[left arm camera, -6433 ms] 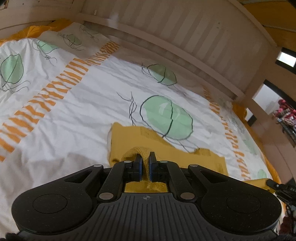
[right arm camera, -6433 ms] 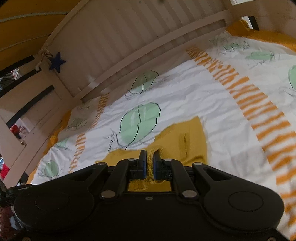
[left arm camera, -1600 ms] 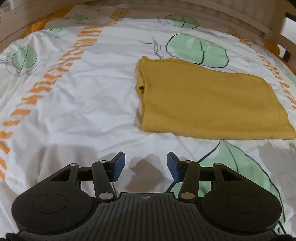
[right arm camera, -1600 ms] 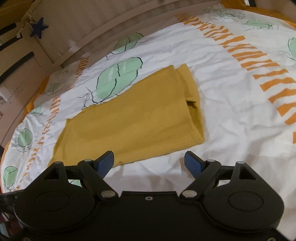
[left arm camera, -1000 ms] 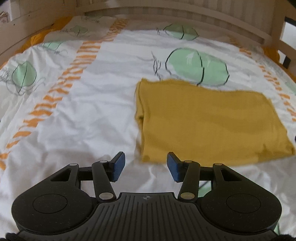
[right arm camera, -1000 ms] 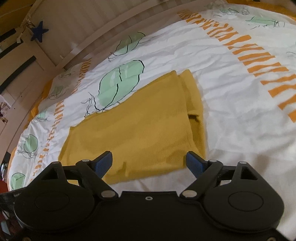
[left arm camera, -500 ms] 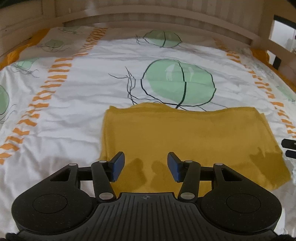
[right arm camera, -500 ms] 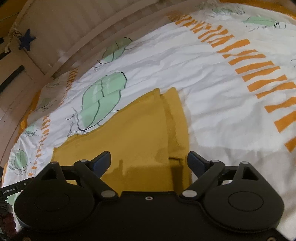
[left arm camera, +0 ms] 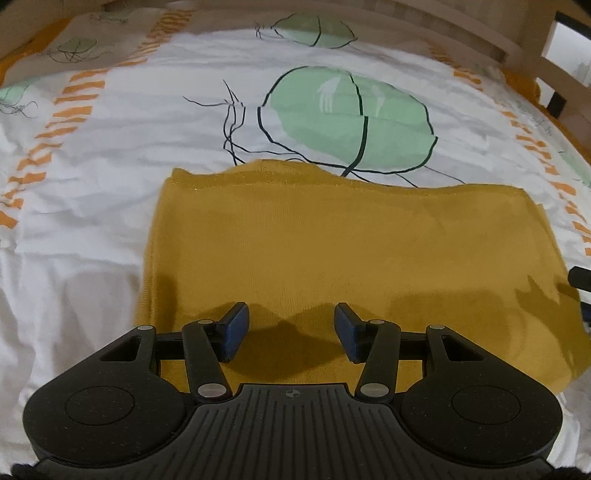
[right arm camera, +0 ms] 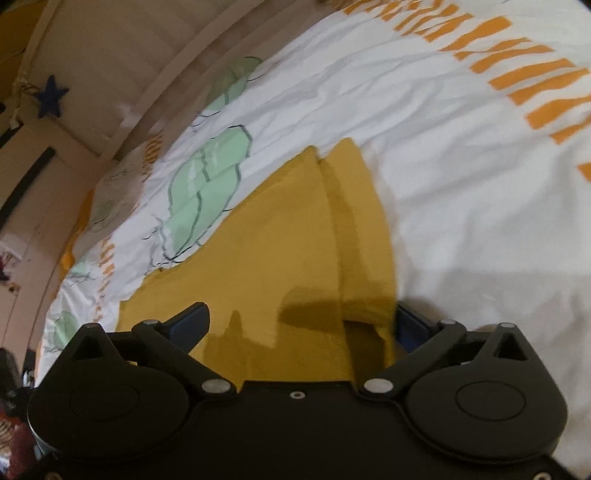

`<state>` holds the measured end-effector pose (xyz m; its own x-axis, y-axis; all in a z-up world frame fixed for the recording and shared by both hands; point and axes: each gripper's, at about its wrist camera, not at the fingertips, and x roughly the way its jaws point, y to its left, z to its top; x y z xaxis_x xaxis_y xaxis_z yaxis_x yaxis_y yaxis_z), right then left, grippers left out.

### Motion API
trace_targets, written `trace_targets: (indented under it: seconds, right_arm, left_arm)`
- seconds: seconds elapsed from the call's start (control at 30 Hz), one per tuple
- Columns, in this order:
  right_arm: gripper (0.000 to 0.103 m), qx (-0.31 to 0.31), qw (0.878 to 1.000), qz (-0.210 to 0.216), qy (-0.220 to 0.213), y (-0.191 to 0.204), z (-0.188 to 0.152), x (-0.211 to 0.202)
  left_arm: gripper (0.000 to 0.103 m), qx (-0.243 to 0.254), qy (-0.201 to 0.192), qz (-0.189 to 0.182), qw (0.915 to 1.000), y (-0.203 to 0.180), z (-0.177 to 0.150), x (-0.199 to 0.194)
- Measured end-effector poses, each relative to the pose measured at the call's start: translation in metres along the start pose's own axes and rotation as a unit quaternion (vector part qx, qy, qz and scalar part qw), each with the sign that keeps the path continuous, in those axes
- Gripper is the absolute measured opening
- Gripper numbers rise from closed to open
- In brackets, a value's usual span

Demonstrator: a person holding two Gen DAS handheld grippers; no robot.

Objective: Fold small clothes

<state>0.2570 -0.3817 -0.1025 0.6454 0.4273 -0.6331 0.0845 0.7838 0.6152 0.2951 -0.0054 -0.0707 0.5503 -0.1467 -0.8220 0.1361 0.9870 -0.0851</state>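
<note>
Left gripper: jaws partly apart, empty, over near edge of folded yellow garment. Right gripper: jaws just been opening, now spread wide, nothing gripped, garment's end between them. Garment flat on leaf-print bedsheet; wooden bed rail beyond.

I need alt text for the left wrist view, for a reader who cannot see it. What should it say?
A folded mustard-yellow garment lies flat on a white bedsheet printed with green leaves and orange stripes. The open left gripper hovers over the garment's near edge, holding nothing. A wooden bed rail runs behind.
</note>
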Motion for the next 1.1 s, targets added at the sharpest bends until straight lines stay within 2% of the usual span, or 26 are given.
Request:
trace_targets:
  seconds: [0.33,0.47,0.53,0.73,0.9,1.1]
  right_arm:
    - [0.103,0.049,0.998,0.047,-0.012,-0.014,0.01,0.009]
    - [0.103,0.053,0.998,0.034,-0.015,-0.011,0.009,0.01]
    - [0.103,0.049,0.998,0.023,-0.01,-0.006,0.011,0.012]
    - [0.103,0.026,1.0,0.007,-0.003,0.0,0.01,0.015]
    - [0.103,0.021,1.0,0.004,0.007,0.0,0.012,0.015]
    - [0.103,0.029,0.999,0.005,0.017,-0.001,0.015,0.015]
  left_arm:
    - [0.05,-0.005,-0.004,-0.014,0.9999,-0.017,0.011,0.013]
    - [0.053,0.011,-0.011,-0.003,0.9999,-0.031,0.011,0.017]
    - [0.053,0.02,-0.014,-0.013,0.9996,-0.037,0.013,0.016]
    - [0.053,0.023,-0.015,-0.011,0.9996,-0.056,0.037,0.025]
    - [0.053,0.03,-0.002,-0.009,0.9995,-0.077,0.047,0.042]
    - [0.068,0.039,0.007,0.017,0.9991,-0.088,0.045,0.059]
